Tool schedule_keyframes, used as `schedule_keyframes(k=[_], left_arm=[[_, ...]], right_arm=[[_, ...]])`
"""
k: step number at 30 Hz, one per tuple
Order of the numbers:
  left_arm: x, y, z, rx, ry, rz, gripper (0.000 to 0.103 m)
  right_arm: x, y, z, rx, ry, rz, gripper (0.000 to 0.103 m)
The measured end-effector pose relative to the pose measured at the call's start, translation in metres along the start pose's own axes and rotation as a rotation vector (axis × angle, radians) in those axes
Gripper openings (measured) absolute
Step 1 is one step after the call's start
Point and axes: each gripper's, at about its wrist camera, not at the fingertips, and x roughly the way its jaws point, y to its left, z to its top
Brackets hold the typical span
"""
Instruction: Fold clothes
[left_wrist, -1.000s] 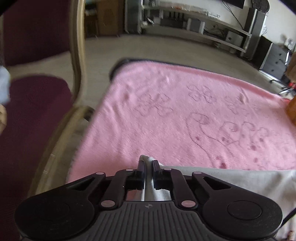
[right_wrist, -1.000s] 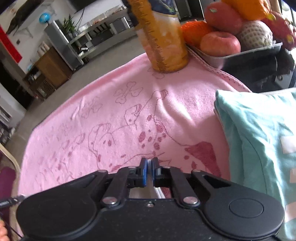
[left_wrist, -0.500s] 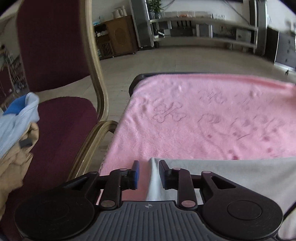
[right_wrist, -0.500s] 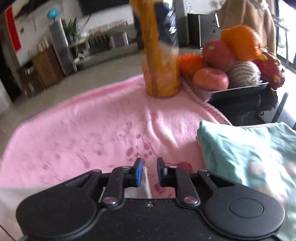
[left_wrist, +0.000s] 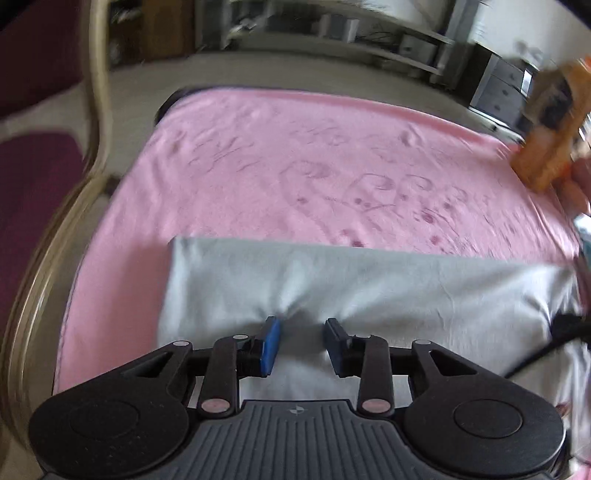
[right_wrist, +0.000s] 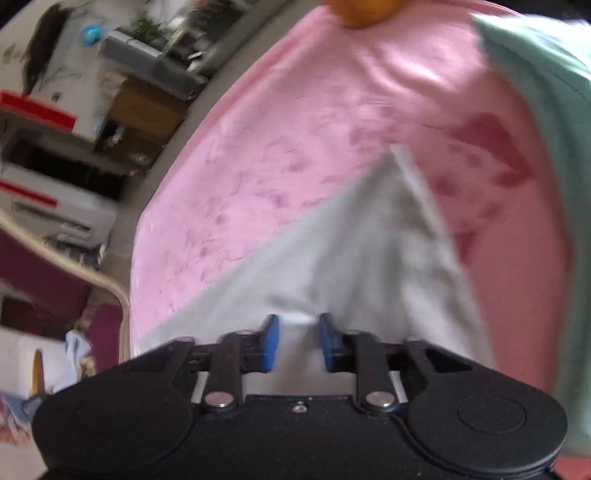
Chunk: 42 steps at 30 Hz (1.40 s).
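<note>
The soft gray cloth lies flat at the near edge of the fuzzy pink blanket. The left claw is opening above it, pads apart. The right claw is closing, cloth between its pads, not pinched.

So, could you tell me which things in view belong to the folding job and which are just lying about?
Part of the job:
- grey garment, lying flat on the pink towel
- left gripper, jaws opening over the garment
- right gripper, jaws closing, cloth between them
- mint-green garment, lying at the side

Just lying about:
- orange bottle
- maroon chair
</note>
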Motion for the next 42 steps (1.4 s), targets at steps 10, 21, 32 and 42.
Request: schedule_keyframes(k=[10, 21, 32, 42], left_arm=[[-0.057, 0.043, -0.039, -0.012, 0.005, 0.220, 0.020], [-0.051, 0.024, -0.052, -0.003, -0.043, 0.119, 0.022], [-0.089, 0.047, -0.092, -0.029, 0.033, 0.238, 0.026], [-0.085, 0.017, -0.116, 0.071, 0.109, 0.149, 0.033]], right_arm=[[-0.069, 0.001, -0.030, -0.179, -0.276, -0.415, 0.021], [-0.028, -0.008, -0.038, -0.014, -0.066, -0.039, 0.020], [-0.092, -0.035, -0.067, 0.009, -0.229, -0.279, 0.020], [-0.039, -0.006, -0.105, -0.106, 0.057, 0.023, 0.025]])
